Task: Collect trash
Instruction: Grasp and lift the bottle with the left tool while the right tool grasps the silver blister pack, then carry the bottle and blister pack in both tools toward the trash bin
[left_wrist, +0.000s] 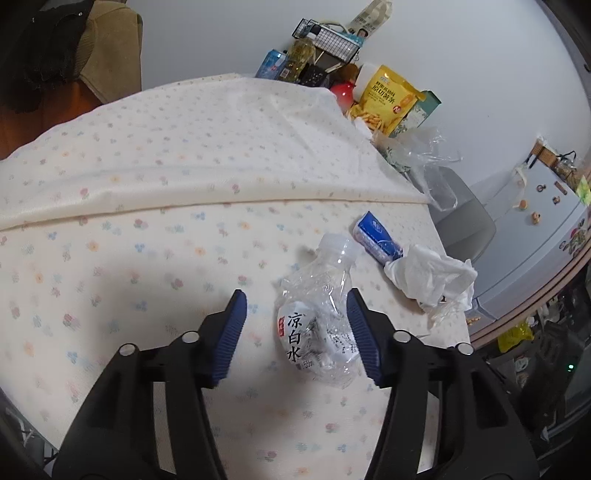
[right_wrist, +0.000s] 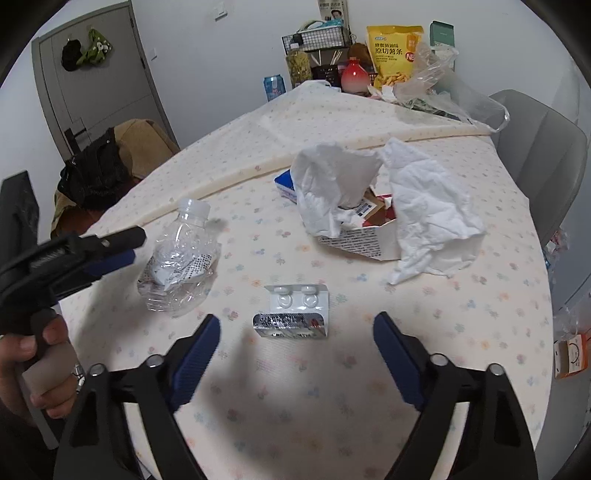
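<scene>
Nothing looks collected yet: left gripper (left_wrist: 295, 332) is spread wide with the crushed clear plastic water bottle (left_wrist: 319, 321) lying between its blue pads, close against the right pad, not pinched. Right gripper (right_wrist: 295, 354) also spread and empty, the silver foil pill blister pack (right_wrist: 293, 312) just ahead between its fingers. Crumpled white tissue (right_wrist: 417, 206) over an opened white carton (right_wrist: 364, 242) sits farther ahead, all still on the floral tablecloth (right_wrist: 461, 314).

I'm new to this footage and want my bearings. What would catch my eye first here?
The crushed plastic bottle lies on the flowered tablecloth between the open fingers of the left gripper. The crumpled white tissue drapes over a torn carton further back. The open right gripper hovers just short of a blister pack.
</scene>
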